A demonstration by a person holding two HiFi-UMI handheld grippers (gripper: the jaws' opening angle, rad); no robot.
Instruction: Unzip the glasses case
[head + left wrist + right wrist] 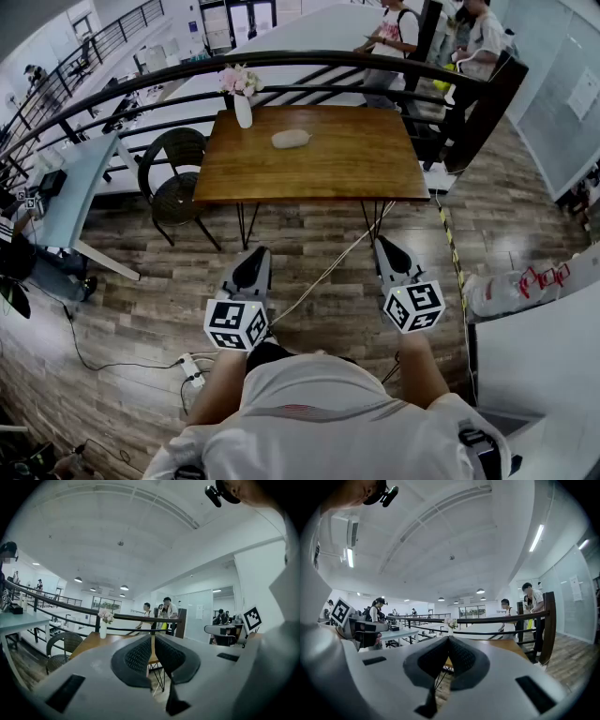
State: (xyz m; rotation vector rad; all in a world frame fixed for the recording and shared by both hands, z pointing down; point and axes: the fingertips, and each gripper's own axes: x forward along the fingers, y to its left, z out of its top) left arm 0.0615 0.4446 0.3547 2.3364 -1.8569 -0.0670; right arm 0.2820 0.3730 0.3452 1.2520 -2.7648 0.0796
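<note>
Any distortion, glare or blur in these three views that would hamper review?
Head view: strong fisheye bows the railing; glasses case small but sharp. Left gripper view: black corner vignette, even indoor light. Right gripper view: same vignette, ceiling strip light blown out.

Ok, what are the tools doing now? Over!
Left tool, right tool shut, empty. Grey oval glasses case lies untouched on brown wooden table. Nothing blocks it.
</note>
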